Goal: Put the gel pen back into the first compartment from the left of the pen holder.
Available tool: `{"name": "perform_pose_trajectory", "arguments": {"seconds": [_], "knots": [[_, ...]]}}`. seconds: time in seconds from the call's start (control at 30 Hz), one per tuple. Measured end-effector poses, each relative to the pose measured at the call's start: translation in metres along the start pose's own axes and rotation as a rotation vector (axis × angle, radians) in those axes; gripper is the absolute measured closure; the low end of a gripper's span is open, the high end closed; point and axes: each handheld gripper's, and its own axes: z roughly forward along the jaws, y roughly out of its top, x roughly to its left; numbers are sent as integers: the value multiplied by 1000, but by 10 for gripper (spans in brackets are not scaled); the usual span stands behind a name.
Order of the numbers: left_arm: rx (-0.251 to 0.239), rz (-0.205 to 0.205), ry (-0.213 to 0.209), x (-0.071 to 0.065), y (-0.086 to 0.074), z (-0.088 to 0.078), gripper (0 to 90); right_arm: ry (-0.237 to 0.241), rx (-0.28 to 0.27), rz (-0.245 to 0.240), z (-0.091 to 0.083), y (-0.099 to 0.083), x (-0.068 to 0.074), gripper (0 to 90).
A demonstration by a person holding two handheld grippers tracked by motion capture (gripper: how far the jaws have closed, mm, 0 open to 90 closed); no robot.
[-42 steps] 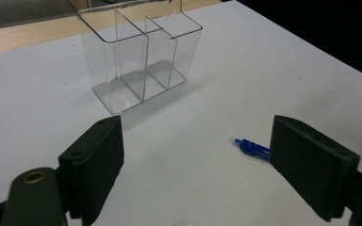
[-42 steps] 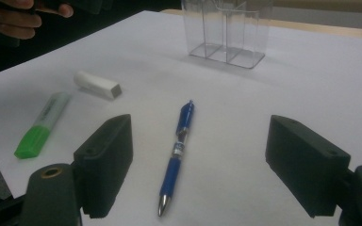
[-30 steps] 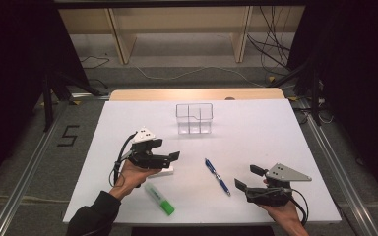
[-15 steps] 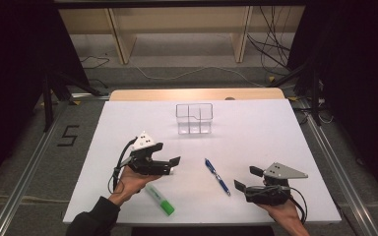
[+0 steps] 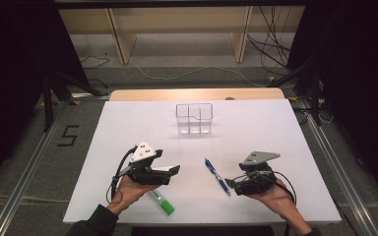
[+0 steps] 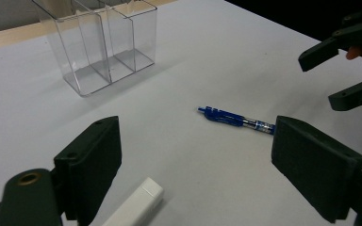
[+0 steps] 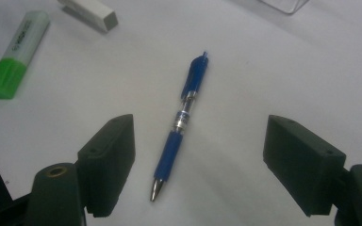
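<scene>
Table [image 5: 128, 128] with a white top, seen from above, with a person's two hands coming in from the 6 o'clock edge, each holding a two-jaw gripper. The left gripper [image 5: 173, 169] hovers at about 7 o'clock from the table's middle, jaws spread wide with nothing between them. In the left gripper view, a white block [image 6: 136, 207] lies on the table between its jaws, close to the camera and untouched. The right gripper [image 5: 230, 184] hovers at about 5 o'clock, its jaws also spread wide and holding nothing.

A blue pen [image 5: 217, 177] lies flat on the table between the two grippers, just beside the right gripper's jaw tips. In the right gripper view the pen [image 7: 181, 125] lies between the open jaws, its metal tip pointing towards the camera, touching neither jaw. A green highlighter [image 5: 161, 202] lies at 6 o'clock from the left gripper, near the table's front edge. A clear plastic organiser [image 5: 194, 118] with several compartments stands upright at 12 o'clock, well apart from both grippers.
</scene>
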Motion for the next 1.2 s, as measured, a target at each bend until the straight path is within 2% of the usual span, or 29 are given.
{"name": "perform_pose_trajectory", "arguments": {"seconds": [0.23,0.47,0.73,1.2], "knots": [[-14,8,1,-2,-4,-3,162,16,150,-48,23,21,1,282],[-13,23,10,-3,-7,-6,157,29,264,-76,43,33,5,319],[-32,20,7,0,-9,-10,158,33,340,-90,57,40,6,401],[-26,20,11,2,-10,-10,157,47,464,-94,77,45,6,509]]}}
